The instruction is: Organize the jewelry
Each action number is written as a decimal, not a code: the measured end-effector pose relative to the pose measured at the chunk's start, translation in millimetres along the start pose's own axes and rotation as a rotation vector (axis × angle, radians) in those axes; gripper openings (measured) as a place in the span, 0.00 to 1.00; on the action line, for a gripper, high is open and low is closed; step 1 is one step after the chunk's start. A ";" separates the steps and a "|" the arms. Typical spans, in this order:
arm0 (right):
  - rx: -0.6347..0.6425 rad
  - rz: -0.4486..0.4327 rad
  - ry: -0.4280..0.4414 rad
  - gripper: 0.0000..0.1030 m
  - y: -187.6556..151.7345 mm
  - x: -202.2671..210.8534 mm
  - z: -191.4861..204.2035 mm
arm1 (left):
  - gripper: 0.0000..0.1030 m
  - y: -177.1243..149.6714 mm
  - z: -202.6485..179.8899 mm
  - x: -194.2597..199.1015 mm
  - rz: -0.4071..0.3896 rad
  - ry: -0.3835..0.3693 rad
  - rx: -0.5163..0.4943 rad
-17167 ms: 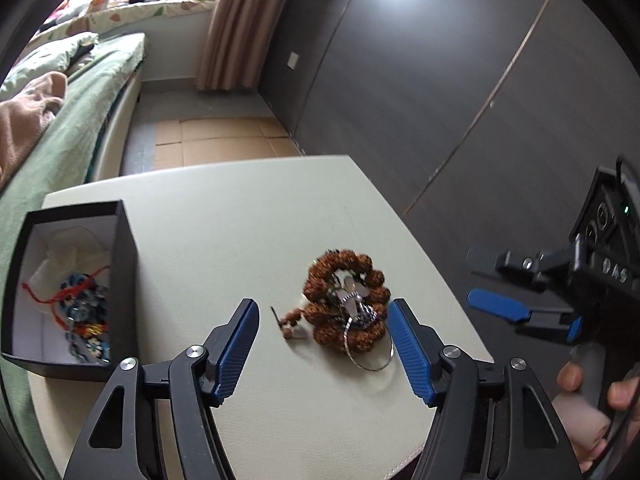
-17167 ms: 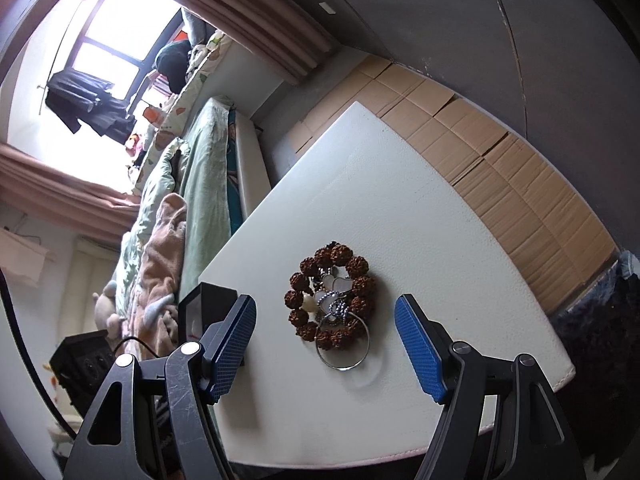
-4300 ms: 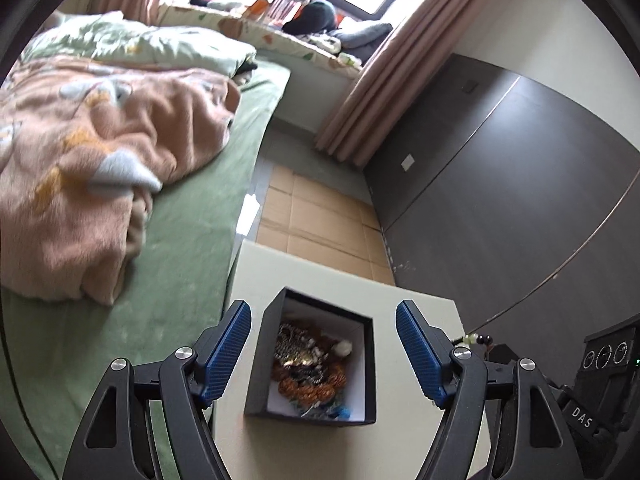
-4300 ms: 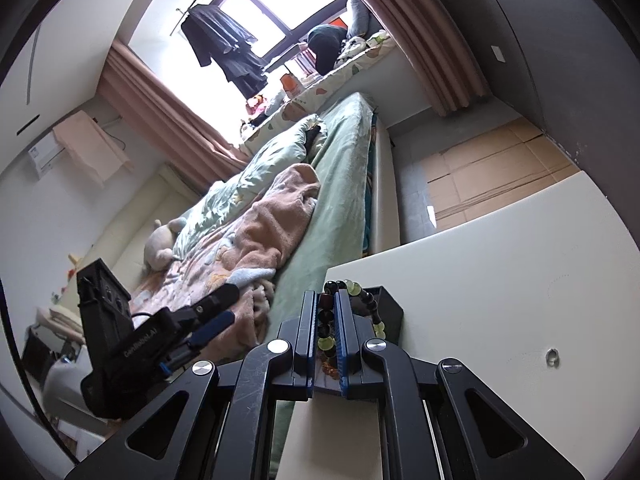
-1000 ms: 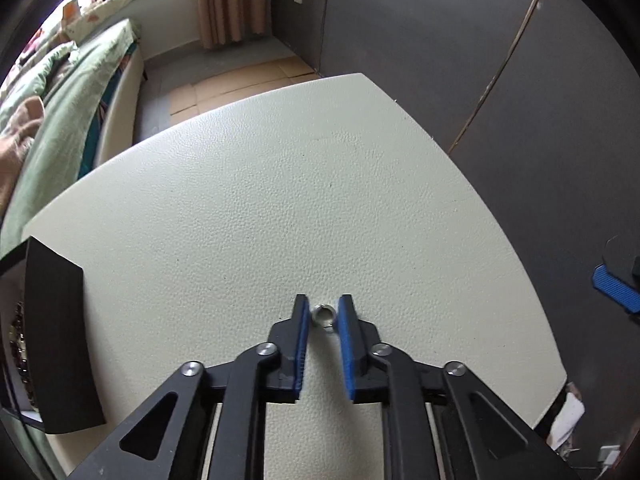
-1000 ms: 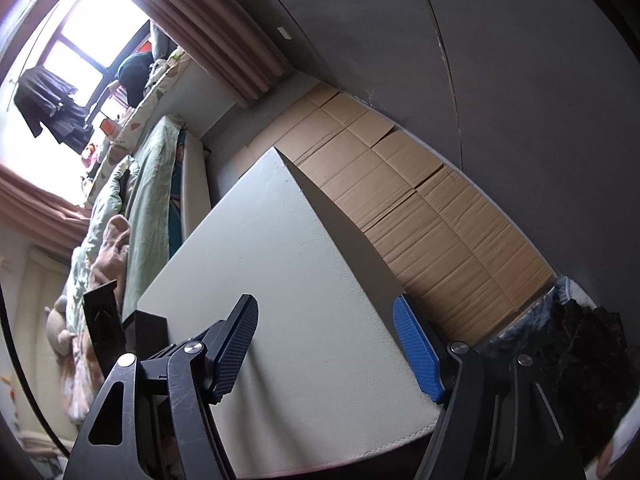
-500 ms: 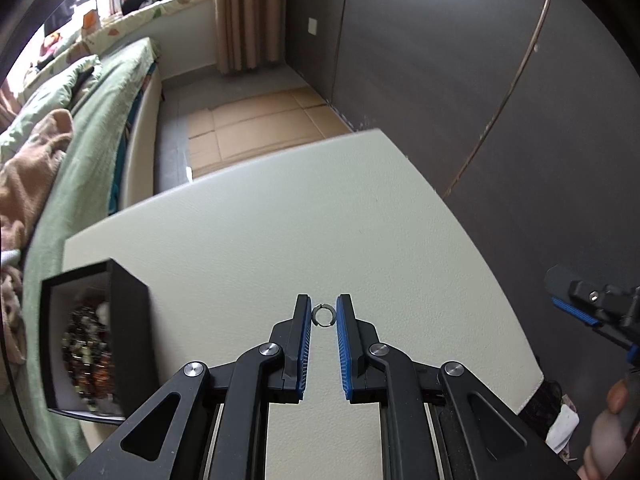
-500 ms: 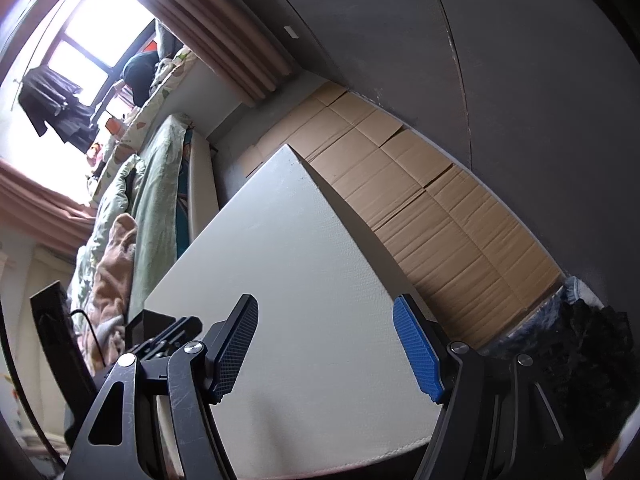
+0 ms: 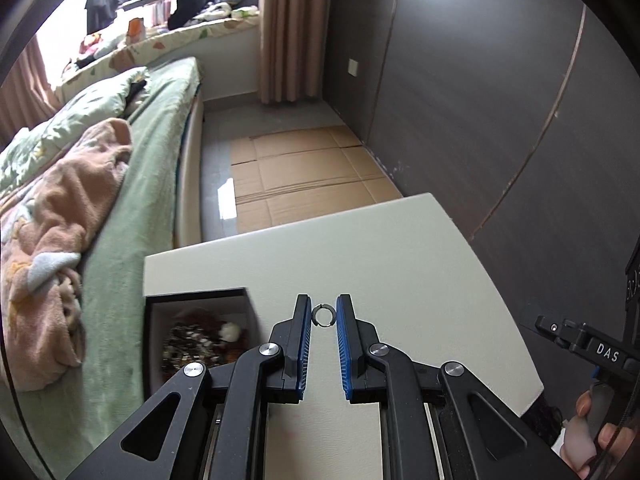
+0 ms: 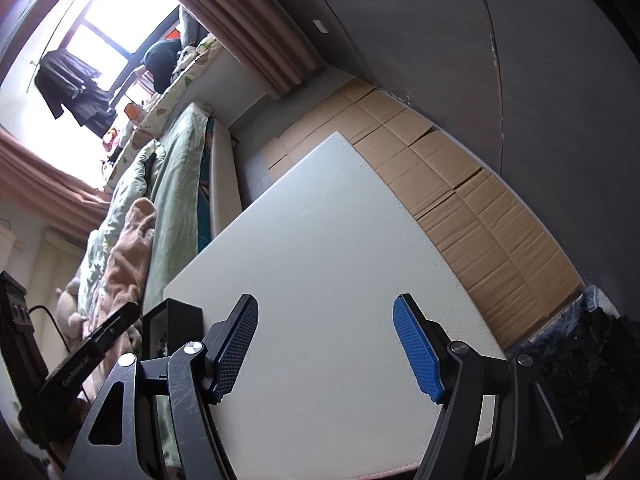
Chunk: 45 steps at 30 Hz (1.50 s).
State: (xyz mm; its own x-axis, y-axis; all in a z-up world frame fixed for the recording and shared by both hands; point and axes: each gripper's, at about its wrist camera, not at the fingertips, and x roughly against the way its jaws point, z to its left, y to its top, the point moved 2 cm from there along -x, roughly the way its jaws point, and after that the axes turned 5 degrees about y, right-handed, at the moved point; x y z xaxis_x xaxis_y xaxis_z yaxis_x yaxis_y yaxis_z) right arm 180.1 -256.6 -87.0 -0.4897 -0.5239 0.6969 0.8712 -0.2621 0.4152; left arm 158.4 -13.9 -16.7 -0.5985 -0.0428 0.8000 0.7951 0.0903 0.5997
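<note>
Holding the small ring (image 9: 323,315) in closed jaws, your left gripper (image 9: 323,320) is above the desk (image 9: 420,264); the box (image 9: 192,300) lies to its left. Your right gripper (image 10: 326,344) is open, empty.

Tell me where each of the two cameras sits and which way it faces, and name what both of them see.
Left wrist: rides the left gripper, looks forward over the table towards bed and window; its fingers pinch a small ring; the person's hand shows lower right.
Right wrist: rides the right gripper, open, angled across the table towards bed and window.
Shared: table, black box, bed, cardboard floor.
</note>
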 end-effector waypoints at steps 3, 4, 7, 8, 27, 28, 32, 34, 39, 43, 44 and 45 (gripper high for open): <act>0.029 0.010 0.000 0.69 -2.8 -5.5 12.5 | 0.13 0.8 19.2 3.4 0.001 0.019 0.028; 0.040 0.015 0.004 0.69 -3.2 -7.6 17.2 | 0.13 0.6 24.9 5.0 0.000 0.024 0.038; 0.070 0.015 0.013 0.69 -4.0 -11.1 29.5 | 0.13 -1.7 41.7 6.4 0.009 0.035 0.067; 0.079 0.014 0.015 0.69 -4.5 -11.9 33.2 | 0.13 -2.9 46.4 5.8 0.013 0.041 0.071; 0.142 0.038 0.028 0.69 -16.2 -17.9 53.8 | 0.75 -30.3 81.2 5.8 0.009 0.114 0.159; 0.149 0.036 0.028 0.69 -17.1 -16.5 54.8 | 0.75 -33.7 80.5 7.4 0.002 0.110 0.166; 0.183 0.027 0.023 0.69 -23.1 -7.9 59.2 | 0.75 -48.3 71.5 12.6 -0.041 0.100 0.171; 0.192 0.027 0.024 0.69 -26.5 -3.3 59.4 | 0.81 -53.8 65.4 13.4 -0.051 0.091 0.167; 0.234 0.011 0.000 0.69 -31.3 6.1 60.0 | 0.86 -66.5 49.7 18.6 -0.085 0.054 0.144; 0.260 0.008 0.000 0.70 -33.8 9.8 62.2 | 0.97 -73.4 42.9 27.6 -0.117 0.008 0.129; 0.269 0.004 0.003 0.74 -35.0 10.7 63.9 | 0.98 -74.8 41.5 30.7 -0.125 0.003 0.119; 0.274 0.000 0.005 0.81 -36.0 11.6 65.0 | 0.99 -76.5 40.1 32.8 -0.129 0.002 0.112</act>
State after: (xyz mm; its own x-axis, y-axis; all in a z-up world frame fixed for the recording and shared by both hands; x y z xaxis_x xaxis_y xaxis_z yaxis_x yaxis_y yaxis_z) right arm 140.8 -200.5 -55.9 -0.4886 -0.5280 0.6946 0.8293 -0.0335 0.5579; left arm 74.1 17.7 -37.2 -0.6949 -0.0628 0.7163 0.6955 0.1945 0.6917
